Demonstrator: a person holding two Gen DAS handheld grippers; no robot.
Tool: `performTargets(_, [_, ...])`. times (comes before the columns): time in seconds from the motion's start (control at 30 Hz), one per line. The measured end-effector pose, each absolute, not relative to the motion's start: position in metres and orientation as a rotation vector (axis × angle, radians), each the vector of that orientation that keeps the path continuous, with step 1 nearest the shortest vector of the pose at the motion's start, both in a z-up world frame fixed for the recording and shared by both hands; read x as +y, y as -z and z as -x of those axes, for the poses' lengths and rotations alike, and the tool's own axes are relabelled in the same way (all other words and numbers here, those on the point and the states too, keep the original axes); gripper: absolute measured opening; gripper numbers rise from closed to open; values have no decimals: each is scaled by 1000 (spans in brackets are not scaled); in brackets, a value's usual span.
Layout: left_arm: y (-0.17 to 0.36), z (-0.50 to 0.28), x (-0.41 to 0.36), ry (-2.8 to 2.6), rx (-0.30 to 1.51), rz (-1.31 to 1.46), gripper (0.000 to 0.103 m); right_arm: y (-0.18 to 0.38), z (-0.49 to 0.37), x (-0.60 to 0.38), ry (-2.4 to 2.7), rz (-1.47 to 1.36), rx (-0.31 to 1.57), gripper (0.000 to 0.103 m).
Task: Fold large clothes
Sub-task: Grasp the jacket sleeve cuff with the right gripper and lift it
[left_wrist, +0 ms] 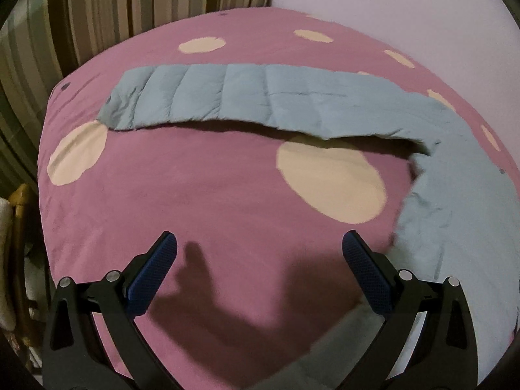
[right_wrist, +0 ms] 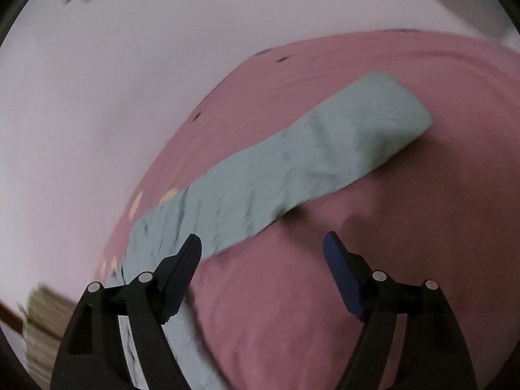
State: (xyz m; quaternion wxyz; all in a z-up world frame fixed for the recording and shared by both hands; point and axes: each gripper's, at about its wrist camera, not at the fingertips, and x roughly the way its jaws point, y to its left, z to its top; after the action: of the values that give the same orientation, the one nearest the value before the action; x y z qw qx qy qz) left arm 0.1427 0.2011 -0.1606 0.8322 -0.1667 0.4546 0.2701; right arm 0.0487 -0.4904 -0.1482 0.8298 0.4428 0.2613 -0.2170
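Note:
A pale blue quilted jacket [left_wrist: 276, 100] lies spread on a pink bed cover [left_wrist: 195, 188] with cream dots. In the left wrist view one sleeve stretches left across the far half of the bed, and the body [left_wrist: 461, 211] runs down the right side. My left gripper [left_wrist: 258, 243] hangs open over bare cover, left of the jacket body, with nothing between its blue pads [left_wrist: 152, 276]. The right wrist view is blurred: a long sleeve [right_wrist: 292, 169] runs diagonally up to the right. My right gripper [right_wrist: 261, 242] is open above the cover, its left finger [right_wrist: 177, 276] over the jacket's edge.
A striped curtain [left_wrist: 107, 9] hangs behind the bed at the left. A pale wall [left_wrist: 406, 6] borders the bed's far right side. A wooden chair part [left_wrist: 19, 227] stands beside the bed's left edge.

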Motion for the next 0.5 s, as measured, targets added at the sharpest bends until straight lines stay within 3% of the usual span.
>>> performTargets(0.4, [176, -154, 205, -636, 993, 299, 101, 184, -57, -546, 591, -1112, 412, 75])
performTargets(0.5, [178, -155, 204, -644, 991, 287, 101, 188, -58, -551, 650, -1132, 402, 55])
